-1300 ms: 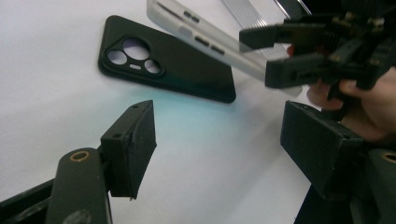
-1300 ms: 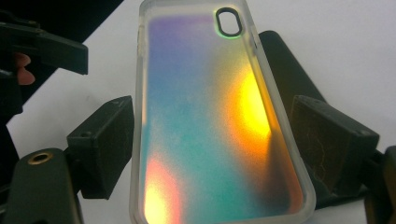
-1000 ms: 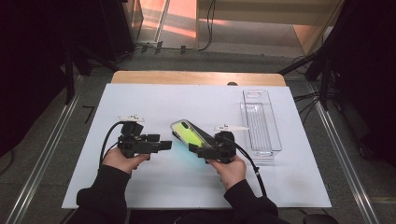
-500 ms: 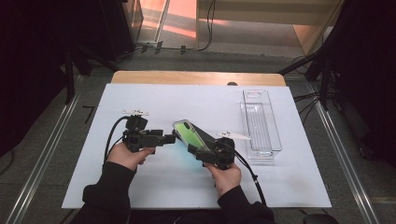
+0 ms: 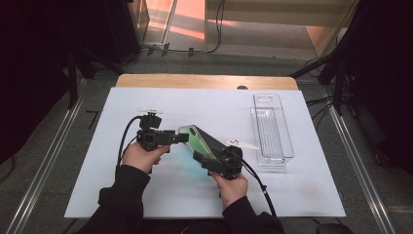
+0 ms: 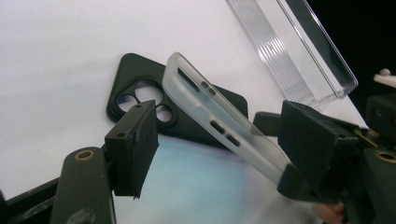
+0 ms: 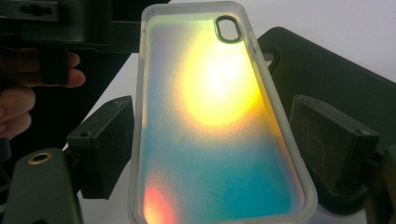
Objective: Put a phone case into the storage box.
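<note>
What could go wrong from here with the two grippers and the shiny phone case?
1. The left gripper, its jaws just closing around the iridescent case, is not yet gripping it; closing off-centre could twist the case out of the right gripper.
2. If dropped, it would probably land on the black case below.

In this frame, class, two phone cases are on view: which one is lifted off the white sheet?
The translucent iridescent case, clamped by the right gripper and tilted upward. The black case with round camera holes lies flat on the white sheet beneath it.
</note>
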A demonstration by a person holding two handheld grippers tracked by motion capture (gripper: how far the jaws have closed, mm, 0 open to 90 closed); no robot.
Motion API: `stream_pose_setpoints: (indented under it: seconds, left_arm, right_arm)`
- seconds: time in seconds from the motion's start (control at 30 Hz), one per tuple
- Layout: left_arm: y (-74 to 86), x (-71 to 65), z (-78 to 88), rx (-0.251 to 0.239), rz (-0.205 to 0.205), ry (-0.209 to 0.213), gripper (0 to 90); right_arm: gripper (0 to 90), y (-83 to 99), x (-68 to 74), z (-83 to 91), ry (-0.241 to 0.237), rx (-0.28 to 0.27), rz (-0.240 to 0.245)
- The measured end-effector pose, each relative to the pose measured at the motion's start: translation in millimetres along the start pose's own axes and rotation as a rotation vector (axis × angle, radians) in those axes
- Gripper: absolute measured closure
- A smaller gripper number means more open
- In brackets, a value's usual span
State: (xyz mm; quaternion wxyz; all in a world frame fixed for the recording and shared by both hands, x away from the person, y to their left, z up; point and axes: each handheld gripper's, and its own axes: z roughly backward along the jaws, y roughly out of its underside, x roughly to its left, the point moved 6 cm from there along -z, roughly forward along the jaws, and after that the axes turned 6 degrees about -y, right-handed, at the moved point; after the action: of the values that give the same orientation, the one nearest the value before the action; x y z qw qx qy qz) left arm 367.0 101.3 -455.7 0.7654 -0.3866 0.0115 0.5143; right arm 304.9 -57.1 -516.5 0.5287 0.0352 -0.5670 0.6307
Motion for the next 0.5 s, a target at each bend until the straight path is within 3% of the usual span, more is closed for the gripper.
stream_pose_setpoints:
  seconds: [0.13,0.27,0.5]
  left_arm:
    - [-2.7,1.6,-6.8,0.022,0.059,-0.006,37.0]
    - [-3.8,1.0,-13.4,0.051,0.131,0.021,48.6]
    - [-4.8,1.3,-15.6,0.045,0.166,0.034,68.0]
  right_arm:
    - [14.7,0.2,2.9,0.3,-0.002,-0.012,0.01]
    - [14.7,1.2,5.5,-0.9,-0.008,-0.028,0.014]
    - [14.6,3.1,8.1,-2.3,-0.011,-0.04,0.029]
